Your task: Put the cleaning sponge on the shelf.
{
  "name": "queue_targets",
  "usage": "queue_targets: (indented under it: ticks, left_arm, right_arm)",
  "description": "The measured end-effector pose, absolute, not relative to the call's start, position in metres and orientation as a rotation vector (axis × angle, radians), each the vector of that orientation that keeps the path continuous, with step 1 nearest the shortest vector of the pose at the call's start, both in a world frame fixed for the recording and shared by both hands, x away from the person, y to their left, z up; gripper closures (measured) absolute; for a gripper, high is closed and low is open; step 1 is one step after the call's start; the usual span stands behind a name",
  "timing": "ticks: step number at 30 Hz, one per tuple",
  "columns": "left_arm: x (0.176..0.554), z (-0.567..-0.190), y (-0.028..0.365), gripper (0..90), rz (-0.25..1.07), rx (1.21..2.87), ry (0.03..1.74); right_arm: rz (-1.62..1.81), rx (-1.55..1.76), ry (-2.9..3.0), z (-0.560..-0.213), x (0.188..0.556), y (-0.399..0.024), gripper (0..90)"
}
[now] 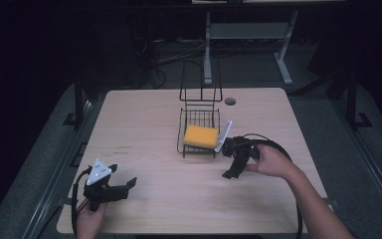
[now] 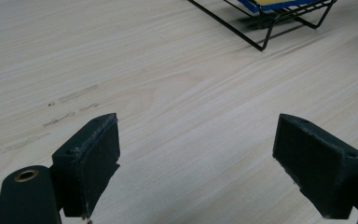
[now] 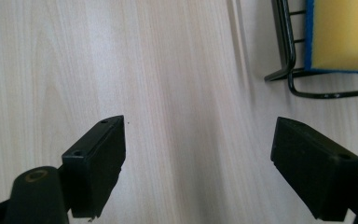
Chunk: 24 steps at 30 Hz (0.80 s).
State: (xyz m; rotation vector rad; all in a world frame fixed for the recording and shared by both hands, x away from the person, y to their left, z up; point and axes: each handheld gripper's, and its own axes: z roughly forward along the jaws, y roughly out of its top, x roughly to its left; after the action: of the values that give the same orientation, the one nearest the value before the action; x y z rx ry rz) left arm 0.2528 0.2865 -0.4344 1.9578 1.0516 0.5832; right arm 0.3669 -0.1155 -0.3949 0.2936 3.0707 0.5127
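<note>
left hand-held gripper (image 1: 122, 186): near-left on tabletop (image 1: 144, 164), jaws wide apart, holding nothing | sponge (image 1: 201, 136): yellow, blue-edged, lying in wire basket (image 1: 199, 124) mid-tabletop; probably light, soft, squashy; best pinched across long edges from above | basket handle (image 1: 200, 82) and rim may obstruct | right hand-held gripper (image 1: 231, 169): just right of basket, jaws wide, empty

No legible text, labels or numbers; faint marks on table (image 1: 124, 148) unreadable.

Light wood table (image 1: 149, 129) w/ black wire rack (image 1: 199, 130) standing on it, near centre.
</note>
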Motion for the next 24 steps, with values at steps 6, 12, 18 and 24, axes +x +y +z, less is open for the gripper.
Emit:
queue_targets:
  ticks: [6, 12, 18, 24]
  left_arm:
    - [0.254, -0.435, 0.284, 14.1, 0.581, 1.961, 1.047]
    - [0.254, -0.435, 0.283, 14.1, 0.577, 1.968, 1.042]
    - [0.254, -0.436, 0.283, 14.1, 0.579, 1.971, 1.043]
    - [0.254, -0.436, 0.283, 14.1, 0.577, 1.973, 1.041]
  right_arm:
    - [0.518, 0.299, 3.061, -0.396, 0.363, -0.123, 17.5]
    - [0.517, 0.322, 3.054, -0.397, 0.358, -0.130, 17.5]
    - [0.514, 0.333, 3.050, -0.399, 0.353, -0.138, 17.5]
    - [0.518, 0.336, 3.047, -0.402, 0.347, -0.144, 17.5]
